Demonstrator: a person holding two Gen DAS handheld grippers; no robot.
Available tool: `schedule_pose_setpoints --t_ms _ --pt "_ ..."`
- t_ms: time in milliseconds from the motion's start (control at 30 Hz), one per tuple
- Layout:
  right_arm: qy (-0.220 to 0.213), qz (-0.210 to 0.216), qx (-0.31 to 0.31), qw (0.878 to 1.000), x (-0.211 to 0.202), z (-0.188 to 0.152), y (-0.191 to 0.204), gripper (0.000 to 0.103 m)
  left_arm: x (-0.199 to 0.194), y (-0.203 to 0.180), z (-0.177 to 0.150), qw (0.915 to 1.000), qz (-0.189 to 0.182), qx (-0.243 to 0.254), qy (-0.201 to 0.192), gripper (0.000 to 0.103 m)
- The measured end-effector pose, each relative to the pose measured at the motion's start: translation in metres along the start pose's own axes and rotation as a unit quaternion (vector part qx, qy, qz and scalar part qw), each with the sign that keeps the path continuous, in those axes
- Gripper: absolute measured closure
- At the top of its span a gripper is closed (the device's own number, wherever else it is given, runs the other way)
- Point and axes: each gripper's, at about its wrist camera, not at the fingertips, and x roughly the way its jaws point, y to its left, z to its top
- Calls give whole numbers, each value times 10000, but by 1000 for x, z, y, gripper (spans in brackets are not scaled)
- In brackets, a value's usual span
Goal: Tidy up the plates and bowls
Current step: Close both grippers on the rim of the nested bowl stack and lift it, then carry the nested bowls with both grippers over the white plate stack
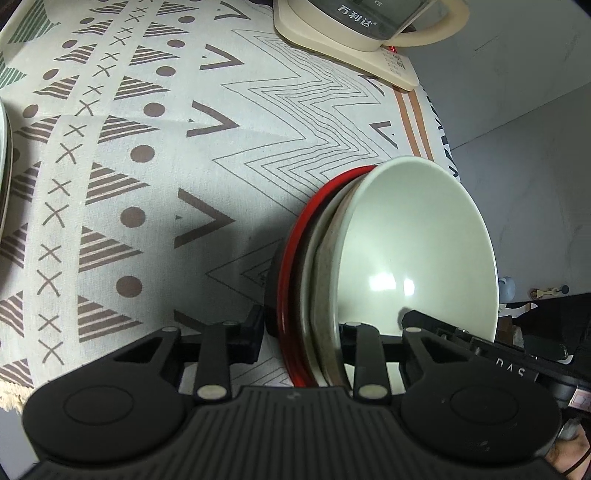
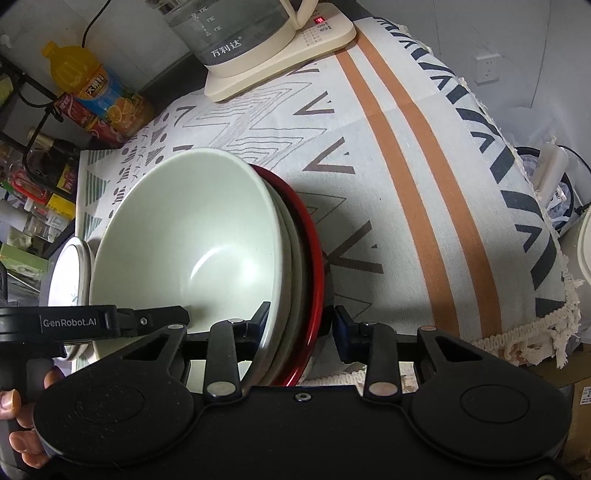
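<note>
A stack of nested bowls is held between both grippers above the patterned tablecloth: a pale green bowl (image 1: 413, 251) on the inside, a cream bowl, and a red-rimmed black bowl (image 1: 291, 266) outermost. My left gripper (image 1: 301, 328) is shut on one edge of the stack. My right gripper (image 2: 301, 323) is shut on the opposite edge, where the green bowl (image 2: 192, 236) and the red rim (image 2: 314, 258) show. The left gripper's finger (image 2: 147, 317) reaches into the green bowl in the right wrist view. A white plate (image 2: 70, 273) lies on the table behind the stack.
An electric kettle on a cream base (image 2: 280, 48) stands at the table's far end and also shows in the left wrist view (image 1: 354, 33). An orange juice bottle (image 2: 99, 96) and shelf clutter stand far left. The tablecloth's fringed edge (image 2: 535, 332) hangs at the right. A plate's rim (image 1: 5, 166) is at the left.
</note>
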Motion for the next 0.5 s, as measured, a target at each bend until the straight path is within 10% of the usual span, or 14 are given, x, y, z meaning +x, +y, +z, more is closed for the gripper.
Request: schedule_pose_setpoints --t_ms 500 --pt "-110 332 -489 9982 2 24 55 69 -50 34 8 9980 13 -365 -513 74"
